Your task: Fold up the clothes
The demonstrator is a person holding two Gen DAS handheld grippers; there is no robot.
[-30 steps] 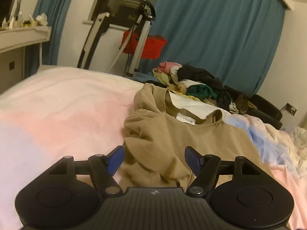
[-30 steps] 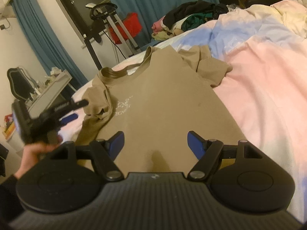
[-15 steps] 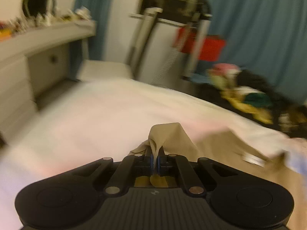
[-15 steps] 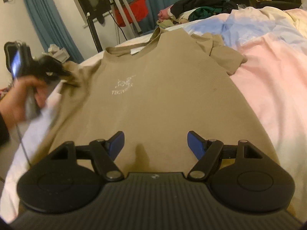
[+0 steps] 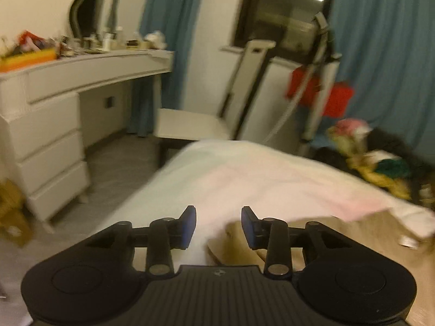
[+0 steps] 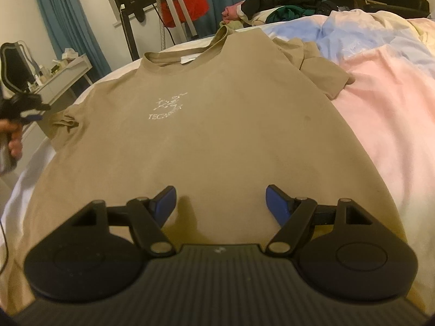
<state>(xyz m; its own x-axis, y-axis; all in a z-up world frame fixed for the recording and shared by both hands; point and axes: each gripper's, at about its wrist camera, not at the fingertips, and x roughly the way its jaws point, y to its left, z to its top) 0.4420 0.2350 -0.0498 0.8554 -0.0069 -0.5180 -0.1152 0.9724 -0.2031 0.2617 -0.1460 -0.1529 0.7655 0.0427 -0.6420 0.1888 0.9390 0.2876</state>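
Note:
A tan T-shirt (image 6: 212,125) with a white chest logo lies spread flat, front up, on the bed, collar at the far side. My right gripper (image 6: 220,203) is open and empty, low over the shirt's bottom hem. My left gripper (image 5: 218,224) is open and empty at the bed's left side; the shirt's left sleeve (image 5: 239,247) lies just below and right of its fingers. In the right wrist view the left gripper (image 6: 24,106) shows at the far left, beside that crumpled sleeve (image 6: 66,121).
The bed (image 6: 386,114) has a pink, blue and white cover. A pile of clothes (image 6: 277,2) lies at its far end. A white dresser (image 5: 54,114) and a white chair (image 5: 195,125) stand left of the bed. Blue curtains (image 5: 386,54) hang behind.
My left gripper was shut on the shirt's left sleeve and pulling it outward; it has now opened and the sleeve lies on the bed. The shirt is spread flatter. My right gripper stayed open.

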